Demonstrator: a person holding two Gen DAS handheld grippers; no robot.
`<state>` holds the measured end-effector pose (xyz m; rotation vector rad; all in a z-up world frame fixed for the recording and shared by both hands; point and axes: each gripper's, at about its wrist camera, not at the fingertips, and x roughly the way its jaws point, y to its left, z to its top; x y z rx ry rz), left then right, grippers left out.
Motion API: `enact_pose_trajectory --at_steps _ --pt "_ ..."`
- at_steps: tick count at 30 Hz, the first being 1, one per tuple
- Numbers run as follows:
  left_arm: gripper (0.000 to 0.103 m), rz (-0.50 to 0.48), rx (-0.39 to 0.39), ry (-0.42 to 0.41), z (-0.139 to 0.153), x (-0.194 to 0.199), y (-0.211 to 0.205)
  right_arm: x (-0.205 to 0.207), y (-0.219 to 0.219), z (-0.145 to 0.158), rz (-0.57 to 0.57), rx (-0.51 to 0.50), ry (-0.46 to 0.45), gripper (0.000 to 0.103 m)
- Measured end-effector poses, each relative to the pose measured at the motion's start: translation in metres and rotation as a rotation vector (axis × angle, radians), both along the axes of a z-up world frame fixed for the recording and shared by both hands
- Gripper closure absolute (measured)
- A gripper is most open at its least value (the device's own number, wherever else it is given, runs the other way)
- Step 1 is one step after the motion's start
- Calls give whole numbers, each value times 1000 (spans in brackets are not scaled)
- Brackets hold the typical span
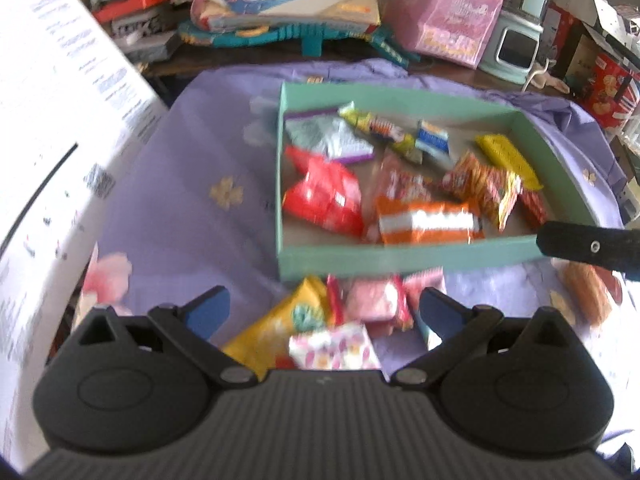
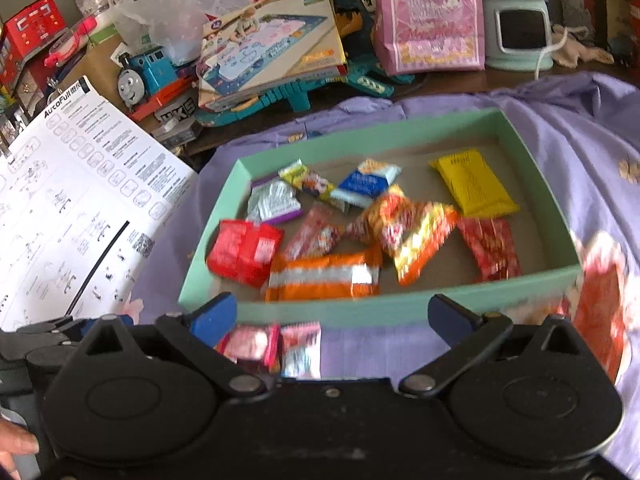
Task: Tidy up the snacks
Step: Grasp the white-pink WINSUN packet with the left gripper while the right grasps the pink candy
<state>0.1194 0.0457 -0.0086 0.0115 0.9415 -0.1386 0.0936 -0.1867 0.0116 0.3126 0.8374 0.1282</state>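
Mint-green cardboard forms the shallow box [image 1: 400, 258] that we see from the left wrist, resting on a lilac cloth [image 1: 192, 208] over the tabletop. Packets fill it: a red one [image 1: 324, 196], an orange-and-white one [image 1: 428, 222], a yellow one [image 1: 508, 160]. Our left gripper [image 1: 324, 312] hangs just in front of the box's near wall, jaws spread wide and holding nothing, above loose snacks on the cloth: a yellow pouch [image 1: 280, 328], a pink packet [image 1: 372, 302], a white pink-dotted one [image 1: 334, 348]. A dark finger of the other tool [image 1: 588, 246] crosses the box's right corner.

From the right wrist, our right gripper [image 2: 332, 316] also has its jaws wide apart and empty, at the box's near wall [image 2: 400, 306]. Pink packets [image 2: 252, 344] lie just beneath. A toy train [image 2: 144, 74] and a printed sheet [image 2: 80, 184] sit to the left.
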Motion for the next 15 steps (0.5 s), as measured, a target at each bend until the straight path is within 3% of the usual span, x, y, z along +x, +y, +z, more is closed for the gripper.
enact_pose_trajectory --at_steps 6,11,15 --pt "0 49 -12 72 -28 -20 3 -16 0 -25 -14 32 72 0" --pt "1 51 15 77 -39 -27 -9 -23 0 -39 -22 43 106 0" --pt "9 22 52 72 -44 -27 -24 -27 -4 -44 -36 51 116 0"
